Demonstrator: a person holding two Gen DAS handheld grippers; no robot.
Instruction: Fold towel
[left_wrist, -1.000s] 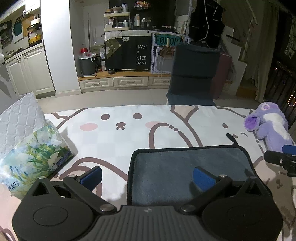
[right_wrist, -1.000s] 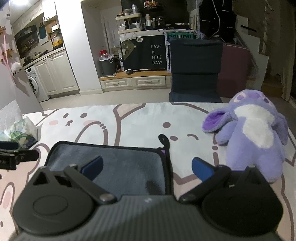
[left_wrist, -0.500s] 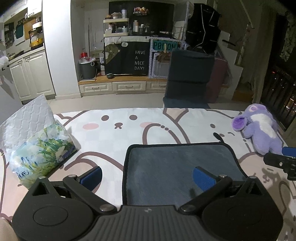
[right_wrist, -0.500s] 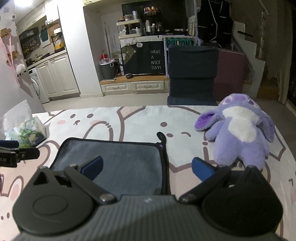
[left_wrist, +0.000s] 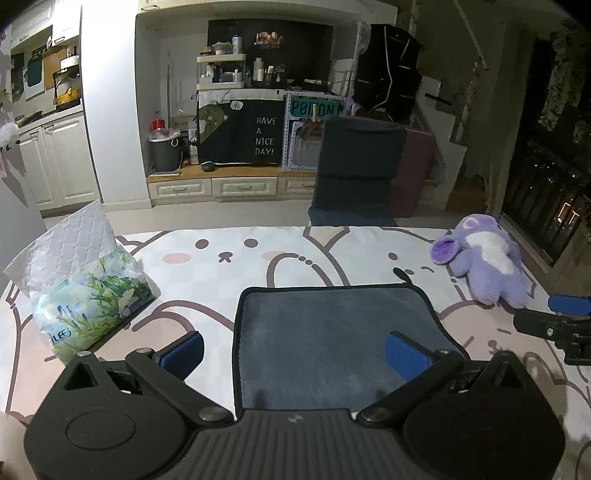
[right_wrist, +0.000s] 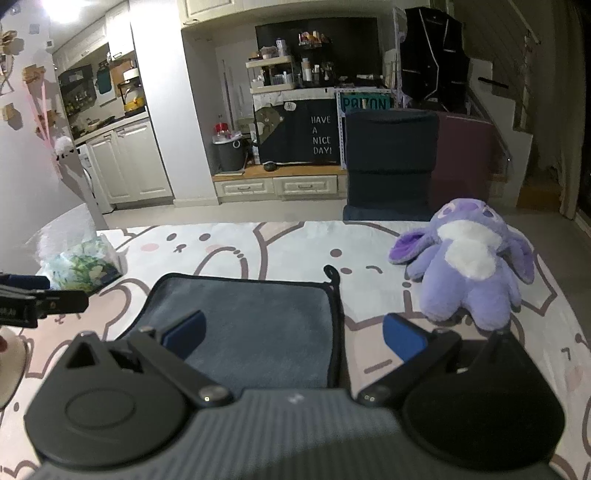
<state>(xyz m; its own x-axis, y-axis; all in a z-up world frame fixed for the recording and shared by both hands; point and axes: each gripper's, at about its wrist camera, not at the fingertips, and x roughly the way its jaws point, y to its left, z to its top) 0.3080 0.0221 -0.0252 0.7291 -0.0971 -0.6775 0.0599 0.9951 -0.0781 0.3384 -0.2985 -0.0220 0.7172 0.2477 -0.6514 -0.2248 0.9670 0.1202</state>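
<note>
A grey towel (left_wrist: 332, 332) with a black hem lies flat on the bunny-print cloth; it also shows in the right wrist view (right_wrist: 258, 325). A small black loop sticks out at its far right corner (right_wrist: 330, 273). My left gripper (left_wrist: 295, 354) is open and empty, held above the towel's near left edge. My right gripper (right_wrist: 293, 336) is open and empty, held above the towel's near right edge. Each gripper's tip shows in the other's view, the right one (left_wrist: 554, 321) and the left one (right_wrist: 40, 295).
A purple plush toy (right_wrist: 469, 266) lies just right of the towel. A tissue pack (left_wrist: 88, 306) with a quilted white cloth stands at the left. A dark chair (left_wrist: 354, 173) stands beyond the table's far edge.
Both grippers have pulled back and risen, so the towel looks smaller and farther. Both stay open and empty. The towel has not moved.
</note>
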